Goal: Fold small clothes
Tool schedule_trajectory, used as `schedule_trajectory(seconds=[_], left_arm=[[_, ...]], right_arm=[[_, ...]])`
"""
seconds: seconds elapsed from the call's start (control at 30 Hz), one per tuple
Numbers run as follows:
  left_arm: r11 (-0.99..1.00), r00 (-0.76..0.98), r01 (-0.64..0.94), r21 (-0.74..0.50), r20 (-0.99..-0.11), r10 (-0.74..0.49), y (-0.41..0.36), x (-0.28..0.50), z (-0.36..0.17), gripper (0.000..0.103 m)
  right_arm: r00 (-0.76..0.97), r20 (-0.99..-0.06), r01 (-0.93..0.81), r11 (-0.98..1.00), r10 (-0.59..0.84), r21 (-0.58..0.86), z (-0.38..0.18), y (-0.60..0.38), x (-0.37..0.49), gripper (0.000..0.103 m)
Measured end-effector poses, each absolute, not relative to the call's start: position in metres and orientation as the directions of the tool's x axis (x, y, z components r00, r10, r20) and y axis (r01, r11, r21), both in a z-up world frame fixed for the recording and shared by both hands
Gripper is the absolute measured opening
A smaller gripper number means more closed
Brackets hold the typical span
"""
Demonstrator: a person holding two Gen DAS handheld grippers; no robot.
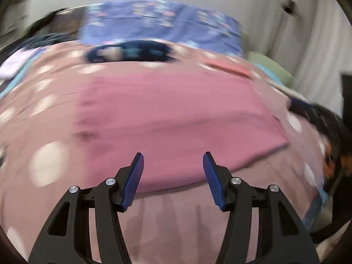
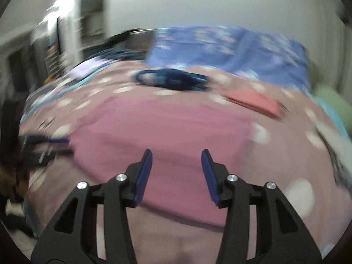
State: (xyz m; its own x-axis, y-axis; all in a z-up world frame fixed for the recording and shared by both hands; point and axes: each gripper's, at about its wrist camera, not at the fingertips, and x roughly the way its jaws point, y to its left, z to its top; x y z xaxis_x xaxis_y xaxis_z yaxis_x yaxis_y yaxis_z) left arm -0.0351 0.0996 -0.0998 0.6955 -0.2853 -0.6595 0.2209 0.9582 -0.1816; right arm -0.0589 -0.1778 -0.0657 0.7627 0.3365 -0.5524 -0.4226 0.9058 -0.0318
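A pink garment (image 1: 171,114) lies flat on a mauve bedspread with white dots (image 1: 46,167). My left gripper (image 1: 173,157) is open and empty, hovering over the garment's near edge. In the right wrist view the same pink garment (image 2: 162,132) lies ahead, and my right gripper (image 2: 176,155) is open and empty over its near part. The other gripper shows blurred at the right edge of the left wrist view (image 1: 319,118) and at the left of the right wrist view (image 2: 46,147). Both views are motion-blurred.
A dark blue garment (image 1: 129,51) lies beyond the pink one. A folded coral cloth (image 1: 231,67) sits at the far right of it. A blue patterned pillow (image 1: 162,24) lies at the head of the bed, a green item (image 1: 270,66) to its right. A white wall stands behind.
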Motion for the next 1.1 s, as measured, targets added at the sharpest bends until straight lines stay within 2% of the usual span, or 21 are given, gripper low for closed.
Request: schedule_trajectory(seconds=[0.1, 0.17, 0.27, 0.53, 0.8, 0.97, 1.0, 1.03, 1.07, 1.1], left_arm=[[0.979, 0.737, 0.080, -0.187, -0.651, -0.185, 0.153, -0.050, -0.100, 0.056], [0.981, 0.750, -0.016, -0.195, -0.651, -0.118, 0.188, -0.061, -0.103, 0.056], [0.966, 0.769, -0.082, -0.246, -0.632, -0.096, 0.221, -0.078, -0.107, 0.056], [0.943, 0.782, -0.083, -0.322, -0.608, -0.138, 0.249, -0.087, -0.123, 0.057], [0.922, 0.785, -0.072, -0.381, -0.592, -0.183, 0.271, -0.075, -0.129, 0.057], [0.908, 0.788, -0.046, -0.416, -0.573, -0.223, 0.280, -0.063, -0.129, 0.057], [0.906, 0.788, -0.042, -0.421, -0.572, -0.229, 0.281, -0.060, -0.128, 0.057], [0.904, 0.786, -0.035, -0.427, -0.570, -0.239, 0.281, -0.055, -0.128, 0.057], [0.901, 0.783, -0.026, -0.432, -0.569, -0.251, 0.282, -0.050, -0.127, 0.057], [0.899, 0.781, -0.015, -0.438, -0.567, -0.263, 0.282, -0.046, -0.126, 0.057]], right_arm=[[0.711, -0.562, -0.576, 0.808, 0.423, -0.122, -0.076, -0.113, -0.077, 0.055], [0.695, -0.568, -0.651, 0.721, 0.440, -0.237, -0.091, -0.060, -0.091, 0.059], [0.676, -0.594, -0.699, 0.636, 0.437, -0.327, -0.109, -0.007, -0.098, 0.060], [0.761, -0.578, -0.634, 0.529, 0.295, -0.564, -0.144, 0.065, -0.092, 0.060], [0.799, -0.570, -0.567, 0.555, 0.191, -0.609, -0.159, 0.093, -0.073, 0.058], [0.812, -0.559, -0.543, 0.567, 0.167, -0.619, -0.163, 0.108, -0.057, 0.044], [0.816, -0.554, -0.540, 0.563, 0.166, -0.626, -0.164, 0.110, -0.056, 0.033], [0.818, -0.551, -0.538, 0.555, 0.162, -0.635, -0.166, 0.113, -0.053, 0.010], [0.818, -0.552, -0.537, 0.556, 0.160, -0.634, -0.166, 0.113, -0.052, 0.004], [0.808, -0.560, -0.548, 0.582, 0.183, -0.601, -0.159, 0.110, -0.050, 0.005]])
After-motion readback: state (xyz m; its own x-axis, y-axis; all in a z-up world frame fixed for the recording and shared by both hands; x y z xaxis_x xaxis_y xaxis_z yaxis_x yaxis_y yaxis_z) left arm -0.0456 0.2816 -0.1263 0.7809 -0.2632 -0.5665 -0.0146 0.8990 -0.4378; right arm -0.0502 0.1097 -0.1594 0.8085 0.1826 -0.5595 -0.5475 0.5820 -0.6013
